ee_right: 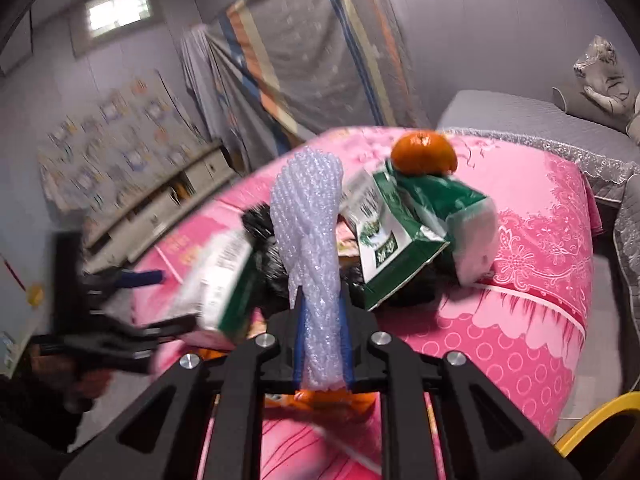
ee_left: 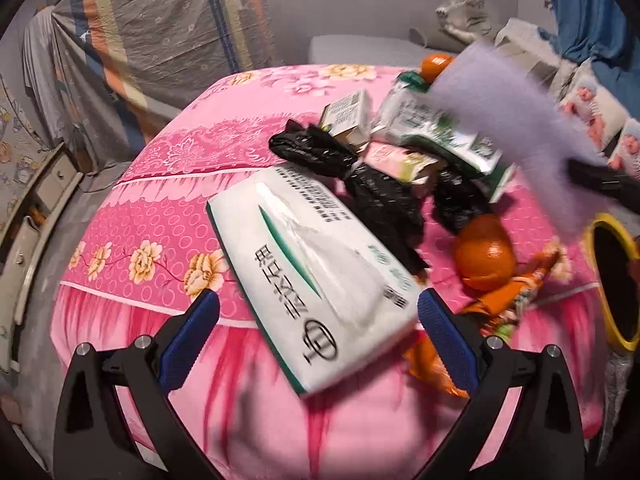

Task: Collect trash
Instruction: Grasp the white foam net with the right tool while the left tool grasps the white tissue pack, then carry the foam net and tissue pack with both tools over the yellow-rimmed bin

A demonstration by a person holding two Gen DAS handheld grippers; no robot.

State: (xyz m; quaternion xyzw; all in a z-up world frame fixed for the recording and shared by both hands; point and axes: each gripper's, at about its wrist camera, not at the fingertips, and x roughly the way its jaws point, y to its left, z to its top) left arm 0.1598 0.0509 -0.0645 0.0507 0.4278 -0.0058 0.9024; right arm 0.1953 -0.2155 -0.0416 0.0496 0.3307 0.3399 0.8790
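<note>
My right gripper (ee_right: 323, 312) is shut on a strip of bubble wrap (ee_right: 310, 236) and holds it upright above the pink table; the wrap shows blurred in the left wrist view (ee_left: 504, 120). My left gripper (ee_left: 318, 308) is open, its jaws on either side of the near end of a white tissue pack (ee_left: 316, 280). Behind lie black plastic bags (ee_left: 360, 184), green-and-white cartons (ee_left: 436, 140), oranges (ee_left: 484, 256) and an orange wrapper (ee_left: 500, 308).
A yellow-rimmed bin (ee_left: 612, 276) stands at the table's right edge; its rim also shows in the right wrist view (ee_right: 600, 420). A grey sofa (ee_right: 520, 112) lies behind. Cabinets (ee_right: 180, 196) line the left wall.
</note>
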